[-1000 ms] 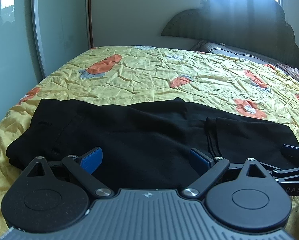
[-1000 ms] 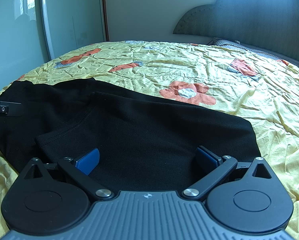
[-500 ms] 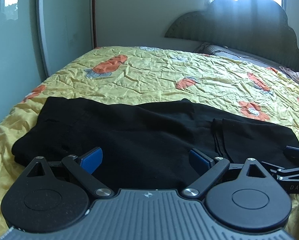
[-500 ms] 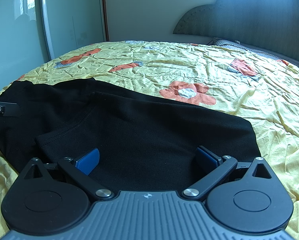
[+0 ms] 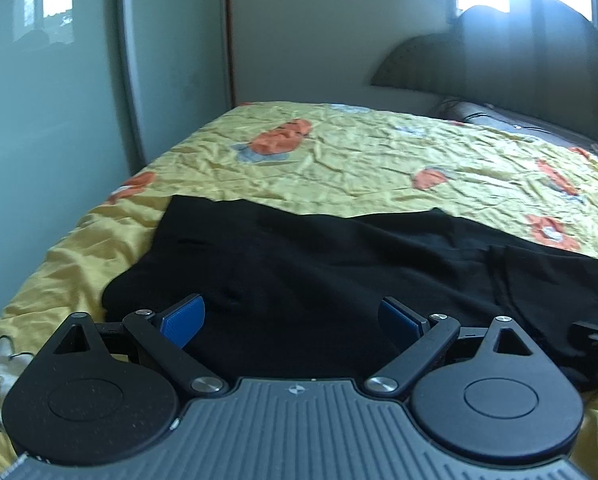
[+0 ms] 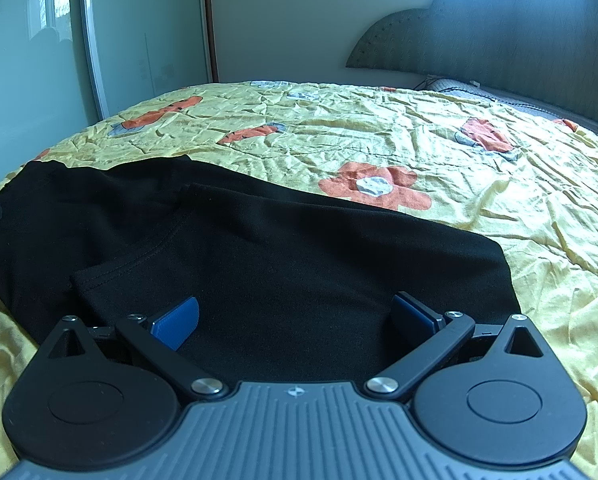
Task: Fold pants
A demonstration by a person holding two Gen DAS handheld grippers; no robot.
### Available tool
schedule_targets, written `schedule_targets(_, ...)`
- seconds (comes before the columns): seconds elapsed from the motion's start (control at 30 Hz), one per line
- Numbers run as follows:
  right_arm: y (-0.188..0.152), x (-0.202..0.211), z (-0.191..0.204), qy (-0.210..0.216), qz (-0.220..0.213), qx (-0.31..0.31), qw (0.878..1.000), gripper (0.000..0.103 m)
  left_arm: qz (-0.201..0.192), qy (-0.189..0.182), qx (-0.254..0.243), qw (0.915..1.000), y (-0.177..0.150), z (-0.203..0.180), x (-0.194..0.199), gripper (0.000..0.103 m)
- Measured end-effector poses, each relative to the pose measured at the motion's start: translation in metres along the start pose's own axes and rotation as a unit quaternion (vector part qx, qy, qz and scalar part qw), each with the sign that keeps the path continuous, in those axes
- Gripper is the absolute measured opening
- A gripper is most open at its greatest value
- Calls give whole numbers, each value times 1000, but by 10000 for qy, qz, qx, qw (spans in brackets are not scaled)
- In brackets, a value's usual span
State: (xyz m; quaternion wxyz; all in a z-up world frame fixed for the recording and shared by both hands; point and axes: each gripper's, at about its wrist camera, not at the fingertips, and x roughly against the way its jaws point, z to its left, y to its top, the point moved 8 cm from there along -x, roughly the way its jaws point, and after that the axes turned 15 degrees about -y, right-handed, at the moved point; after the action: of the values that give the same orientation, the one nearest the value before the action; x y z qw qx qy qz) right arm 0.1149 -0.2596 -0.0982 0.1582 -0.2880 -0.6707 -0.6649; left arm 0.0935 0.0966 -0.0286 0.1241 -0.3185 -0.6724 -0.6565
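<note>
yellow bedspread [image 6: 419,128] (orange flowers) | dark headboard [image 6: 499,40] | mirrored wardrobe [image 6: 39,60]

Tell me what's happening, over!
Left gripper and right gripper: jaws open, empty. Pants flat on bed, partly folded. Nothing in the way.

No readable text, labels or numbers in either view. Only mark: a small round emblem, no letters, on each gripper body, left gripper [image 5: 292,321] and right gripper [image 6: 295,320]. Nothing legible on the pants [image 6: 259,264].
</note>
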Motion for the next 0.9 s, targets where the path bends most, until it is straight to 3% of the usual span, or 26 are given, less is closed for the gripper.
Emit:
schedule_targets(0.07,3,6,-5,-130,115,-381,9991,103,-19,108,3,9999,1,9,4,96)
schedule_targets(0.13,9,22,-2,-213,-66,-409,9989,103,-45,234,-6,9997,3,17,7,96)
schedule_targets(0.33,42,85,50,122,-1124,328,9930,103,-23,531,36,9986,3,35,12,96)
schedule_targets(0.47,51,100,89,486,-1204,923,9872,103,15,618,90,9980,1,45,15,96)
schedule_targets(0.57,48,100,118,399,-1359,1474,9789,103,33,656,136,9977,0,51,16,96)
schedule_targets(0.73,43,114,158,234,-2013,2049,9576,103,77,758,177,9969,-3,62,16,96)
schedule_targets(0.9,47,111,191,631,-1847,2206,9556,103,116,837,271,9961,-8,75,16,96)
